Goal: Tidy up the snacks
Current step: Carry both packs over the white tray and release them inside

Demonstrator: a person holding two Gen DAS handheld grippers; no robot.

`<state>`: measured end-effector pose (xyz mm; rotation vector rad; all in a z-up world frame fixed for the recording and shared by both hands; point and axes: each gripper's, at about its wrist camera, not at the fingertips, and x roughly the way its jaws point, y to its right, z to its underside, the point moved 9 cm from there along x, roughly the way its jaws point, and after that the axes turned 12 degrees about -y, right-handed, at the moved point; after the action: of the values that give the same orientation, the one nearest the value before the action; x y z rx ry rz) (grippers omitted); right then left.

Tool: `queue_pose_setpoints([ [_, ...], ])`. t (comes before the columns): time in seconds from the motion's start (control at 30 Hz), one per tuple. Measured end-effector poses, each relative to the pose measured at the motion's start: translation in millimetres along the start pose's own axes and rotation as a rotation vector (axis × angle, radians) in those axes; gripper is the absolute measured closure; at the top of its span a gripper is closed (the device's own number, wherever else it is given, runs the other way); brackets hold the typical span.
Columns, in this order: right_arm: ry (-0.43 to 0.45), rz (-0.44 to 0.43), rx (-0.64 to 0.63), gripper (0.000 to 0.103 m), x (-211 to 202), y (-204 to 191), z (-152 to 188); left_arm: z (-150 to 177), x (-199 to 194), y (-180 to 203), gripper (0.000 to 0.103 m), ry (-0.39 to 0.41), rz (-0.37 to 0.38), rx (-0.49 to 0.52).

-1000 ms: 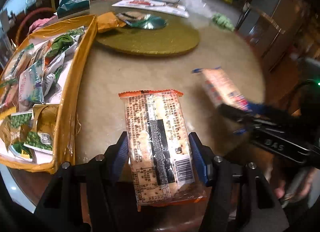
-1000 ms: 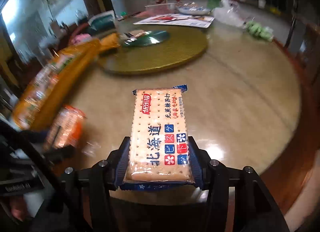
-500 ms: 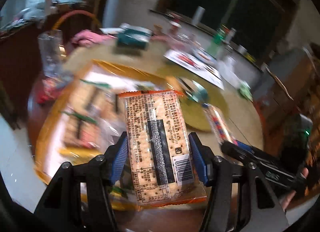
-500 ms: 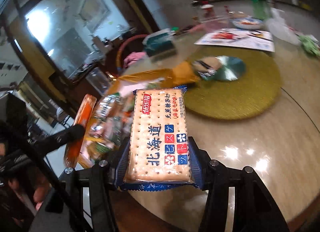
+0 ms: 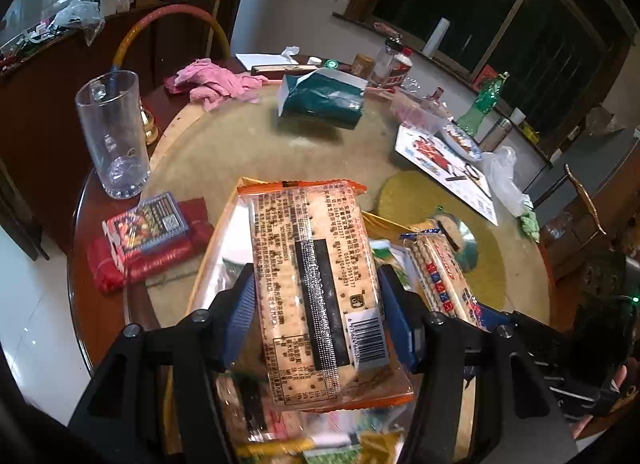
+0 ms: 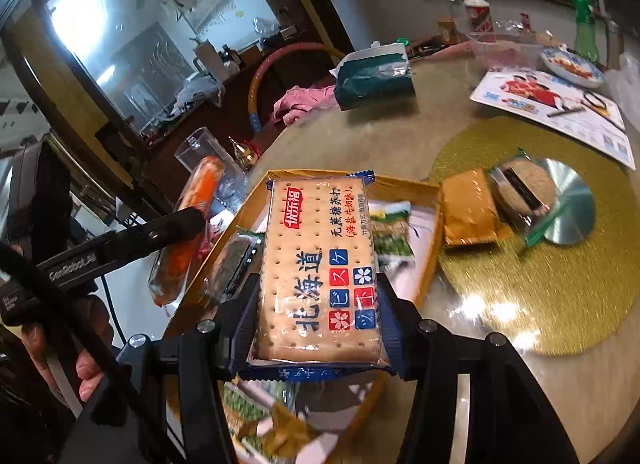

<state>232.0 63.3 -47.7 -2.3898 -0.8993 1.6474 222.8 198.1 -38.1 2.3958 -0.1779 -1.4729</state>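
Both grippers have swung over the tray (image 6: 434, 200); left gripper (image 5: 316, 316) pinches the orange pack (image 5: 312, 284), right gripper (image 6: 316, 304) the blue pack (image 6: 320, 264); lower each flat into a gap before spreading the jaws.

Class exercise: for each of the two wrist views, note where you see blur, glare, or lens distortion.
Left wrist view: the snacks in the yellow tray beneath the orange-edged cracker pack smear with blur; the glass tumbler is sharp; edges curve, fisheye. Right wrist view: glare spots on the gold placemat, a blown-out window top left; the blue-edged cracker pack is crisp.

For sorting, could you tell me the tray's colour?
Golden yellow tray, clearest in the right wrist view.
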Motion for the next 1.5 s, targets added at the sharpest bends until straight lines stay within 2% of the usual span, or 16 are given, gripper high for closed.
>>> queue_pose_setpoints([
  [0.2,-0.027,0.049,0.007,0.049,30,1,-20,-18,36,-9,0.042,-0.083,0.055,-0.038],
  [0.37,-0.074,0.075,0.031,0.049,54,15,-21,-15,62,2,0.042,-0.142,0.080,-0.024],
  [0.53,-0.071,0.141,0.039,0.049,61,28,-22,-12,76,15,0.042,-0.184,0.113,-0.037],
  [0.63,-0.065,0.131,0.046,0.049,62,29,-23,-10,87,16,0.042,-0.208,0.067,-0.027],
  [0.87,-0.052,0.139,0.039,0.046,60,31,-21,-8,99,16,0.039,-0.237,0.032,-0.027],
  [0.9,-0.049,0.133,0.036,0.045,58,31,-21,-7,98,17,0.038,-0.232,0.020,-0.018],
  [1.0,-0.023,0.097,0.050,0.041,43,35,-16,-2,83,24,0.022,-0.163,-0.042,0.009],
  [1.03,-0.016,0.075,0.059,0.039,34,36,-11,4,74,28,0.016,-0.126,-0.090,0.021],
  [1.07,-0.017,0.074,0.072,0.030,28,38,-6,8,68,29,0.013,-0.103,-0.130,0.027],
  [1.13,0.017,0.067,0.091,0.025,6,42,9,25,54,38,0.013,-0.053,-0.221,0.067],
  [1.23,0.049,0.029,0.053,0.025,-26,39,42,63,37,57,0.013,-0.025,-0.276,0.088],
  [1.37,0.105,0.040,0.035,0.025,-61,48,89,109,9,85,0.013,0.046,-0.287,0.078],
  [1.5,0.135,0.110,0.088,0.025,-83,72,129,146,-4,113,0.013,0.053,-0.302,0.069],
])
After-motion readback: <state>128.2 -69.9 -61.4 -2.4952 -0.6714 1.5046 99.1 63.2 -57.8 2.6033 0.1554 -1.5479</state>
